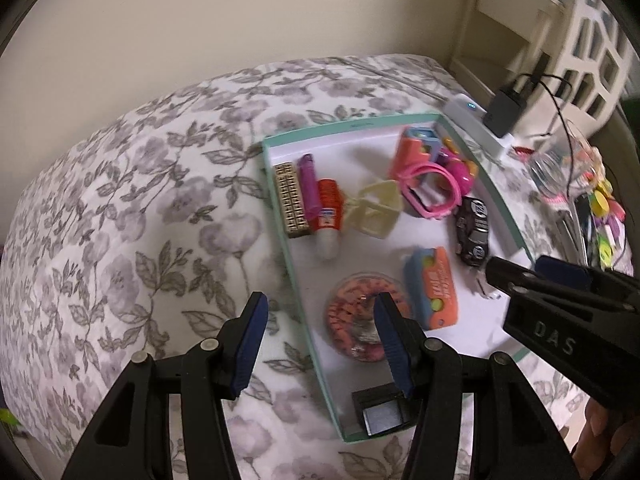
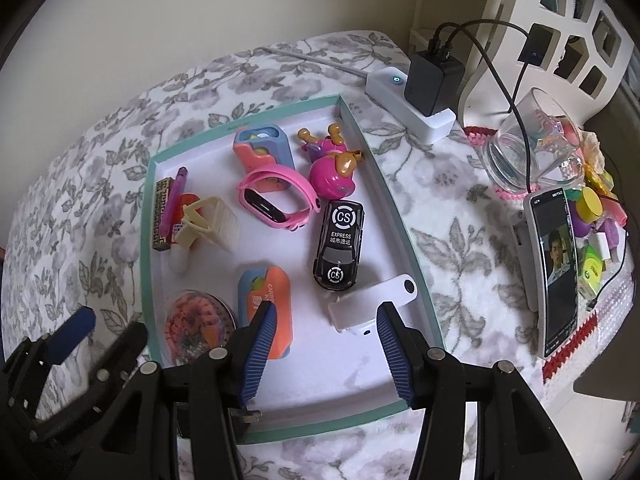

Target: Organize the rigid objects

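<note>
A teal-rimmed white tray (image 2: 404, 216) lies on the floral bedspread and holds several small things. Among them are a black toy car (image 2: 338, 244), a pink watch band (image 2: 276, 200), a pink bug toy (image 2: 332, 172), an orange-and-blue case (image 2: 266, 300) and a round clear box (image 2: 196, 324). A white flat gadget (image 2: 368, 304) also lies there. My right gripper (image 2: 326, 332) hovers open over the tray's near end, just short of the white gadget, holding nothing. My left gripper (image 1: 320, 344) stands open and empty above the tray's left rim (image 1: 296, 280), near the round clear box (image 1: 360, 320) and a small black box (image 1: 382, 408).
At the tray's far left lie a gold patterned box (image 2: 162, 216), a purple pen (image 2: 176, 196) and a cream clip (image 2: 208, 224). Right of the tray are a power strip with a charger (image 2: 416, 96), a glass (image 2: 524, 148), a propped phone (image 2: 556, 264) and colourful bits (image 2: 592, 240).
</note>
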A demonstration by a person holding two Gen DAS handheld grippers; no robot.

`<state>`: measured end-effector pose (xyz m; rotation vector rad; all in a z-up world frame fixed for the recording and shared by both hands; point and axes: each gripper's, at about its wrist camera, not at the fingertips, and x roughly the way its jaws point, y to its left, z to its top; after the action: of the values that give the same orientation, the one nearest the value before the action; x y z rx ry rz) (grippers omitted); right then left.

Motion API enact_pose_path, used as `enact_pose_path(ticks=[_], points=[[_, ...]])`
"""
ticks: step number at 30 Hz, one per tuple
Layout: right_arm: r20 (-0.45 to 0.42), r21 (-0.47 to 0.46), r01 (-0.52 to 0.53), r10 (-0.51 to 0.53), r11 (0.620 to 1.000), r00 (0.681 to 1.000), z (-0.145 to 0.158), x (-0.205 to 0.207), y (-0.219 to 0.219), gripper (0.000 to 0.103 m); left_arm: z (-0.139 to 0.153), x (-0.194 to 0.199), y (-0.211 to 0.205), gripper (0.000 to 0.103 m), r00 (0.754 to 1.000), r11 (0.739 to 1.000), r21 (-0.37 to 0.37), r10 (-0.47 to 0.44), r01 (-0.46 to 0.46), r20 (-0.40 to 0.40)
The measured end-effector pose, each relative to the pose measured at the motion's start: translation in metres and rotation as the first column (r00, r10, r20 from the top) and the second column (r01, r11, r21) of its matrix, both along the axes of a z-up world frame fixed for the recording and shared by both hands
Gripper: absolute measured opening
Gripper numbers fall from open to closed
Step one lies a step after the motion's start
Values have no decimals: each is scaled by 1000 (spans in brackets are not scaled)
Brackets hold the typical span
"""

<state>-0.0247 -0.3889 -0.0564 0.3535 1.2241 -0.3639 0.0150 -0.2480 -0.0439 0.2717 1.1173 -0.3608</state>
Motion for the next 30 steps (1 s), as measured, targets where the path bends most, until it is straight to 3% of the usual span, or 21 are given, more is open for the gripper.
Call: enact_pose_path(ticks=[4, 5, 7, 11, 13, 19, 21, 25, 26, 27, 30], points=[[-3, -2, -9, 9, 1000, 1000, -2, 2, 3, 57, 2, 7, 11, 58, 999, 999, 10, 53, -53, 10], [-7, -6, -18, 18, 1000, 1000, -4, 3, 5, 59, 2, 9, 14, 71, 998, 997, 14, 70, -70, 11], [-7, -8, -23, 23, 1000, 1000, -4, 4, 7, 62, 1, 13, 21, 87, 995, 995, 18, 97, -97, 11], [-1, -12, -47, 47, 999, 999, -5, 7, 14, 66, 0, 21, 33, 87, 989, 988, 31, 150, -150, 10], [8, -13, -63, 63, 998, 998, -4, 8, 18, 74, -1, 23, 40, 87, 984, 983, 45, 176, -177, 17], [39, 0, -85, 85, 996, 996, -4, 10, 27, 85, -1, 31, 61, 88, 966, 965, 58, 256, -257, 29], [47, 8, -89, 88, 996, 995, -4, 11, 29, 87, -1, 34, 67, 93, 961, 960, 57, 274, -275, 27], [55, 18, -97, 96, 995, 994, -6, 13, 32, 90, -2, 38, 76, 94, 951, 949, 65, 307, -309, 31], [59, 20, -98, 96, 995, 994, -7, 13, 33, 93, -2, 38, 78, 94, 948, 946, 67, 316, -317, 30], [61, 23, -99, 98, 995, 993, -7, 13, 32, 103, -3, 40, 81, 94, 945, 943, 67, 326, -327, 28], [80, 27, -108, 105, 994, 991, -6, 13, 34, 103, -5, 43, 89, 94, 936, 935, 55, 351, -351, 10]])
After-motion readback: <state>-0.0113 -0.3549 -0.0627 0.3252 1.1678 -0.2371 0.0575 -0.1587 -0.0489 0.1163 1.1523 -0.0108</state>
